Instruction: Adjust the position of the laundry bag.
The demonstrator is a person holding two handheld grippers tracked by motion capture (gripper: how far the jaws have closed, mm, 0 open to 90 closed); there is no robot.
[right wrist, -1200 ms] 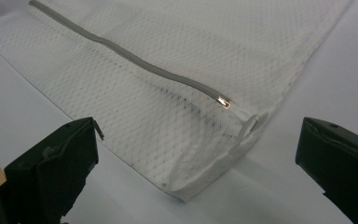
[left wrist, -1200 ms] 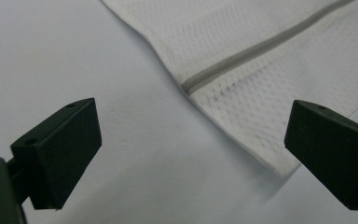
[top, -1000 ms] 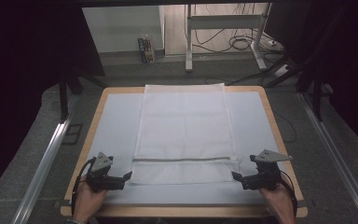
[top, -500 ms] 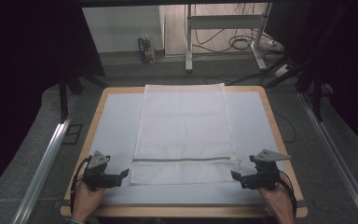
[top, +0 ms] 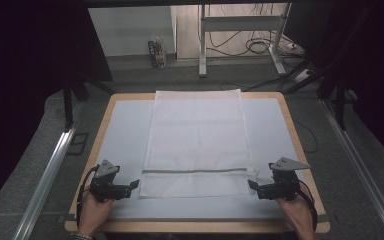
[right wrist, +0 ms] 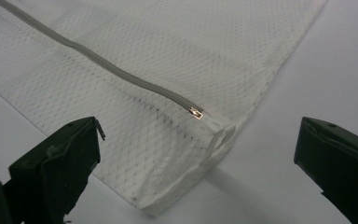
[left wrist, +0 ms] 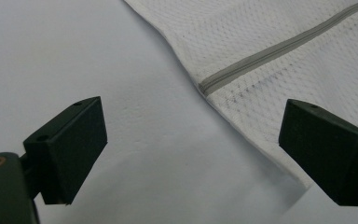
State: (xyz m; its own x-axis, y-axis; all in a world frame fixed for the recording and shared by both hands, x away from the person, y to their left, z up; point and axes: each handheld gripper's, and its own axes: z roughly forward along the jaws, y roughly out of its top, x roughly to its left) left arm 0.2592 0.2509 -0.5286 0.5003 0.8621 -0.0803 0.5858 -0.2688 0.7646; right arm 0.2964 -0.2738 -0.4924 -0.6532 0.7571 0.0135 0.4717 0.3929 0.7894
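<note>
A white mesh laundry bag (top: 198, 142) lies flat along the middle of the table, with a grey zipper (top: 197, 171) running across it near its front edge. My left gripper (top: 135, 184) stands open just left of the bag's front left corner (left wrist: 279, 154), nothing between its jaws. My right gripper (top: 251, 184) is open at the front right corner, where the zipper pull (right wrist: 196, 113) and a small fabric loop (right wrist: 219, 140) sit. The gap of the left gripper (left wrist: 193, 144) spans bare table and the bag's edge. The right gripper (right wrist: 200, 163) faces the slightly raised corner.
The table has a pale surface (top: 125, 130) and a wooden rim (top: 200, 227). Metal rails (top: 50, 170) run along both sides on the floor. A table frame (top: 240, 25) and cables (top: 262, 47) stand behind the far edge.
Both grippers have drawn slightly back toward the front edge, away from the bag's corners. The bag lies as before.
</note>
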